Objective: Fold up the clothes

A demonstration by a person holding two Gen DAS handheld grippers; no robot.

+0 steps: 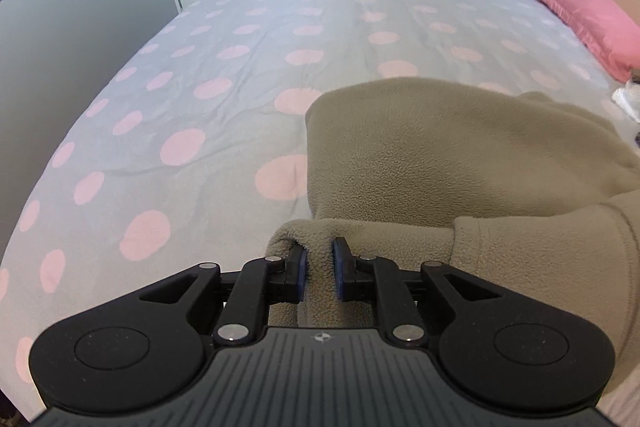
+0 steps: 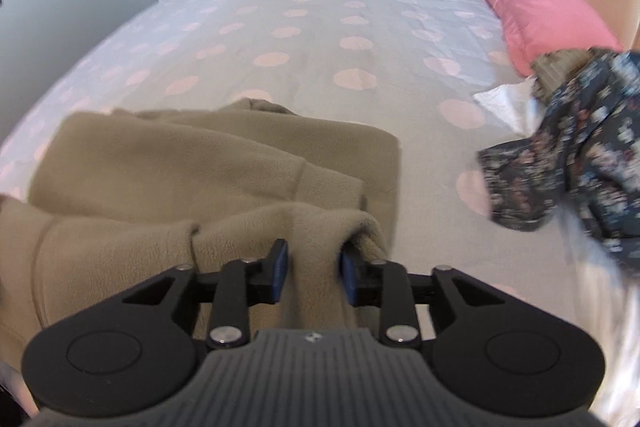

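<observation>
Beige fleece (image 1: 440, 155) lies on the near part of the bed (image 1: 200, 67), partly doubled over, its near edge raised. The left gripper (image 1: 319, 267) is clenched on a bunched near-left corner; the right gripper (image 2: 314, 267) pinches a thick fold at the near-right corner. I judge the cloth soft, light and limp, so it will sag between grips; corners and hems are the best holds. More clothes (image 2: 580, 155) lie right, by the pillow (image 2: 540, 11)
</observation>
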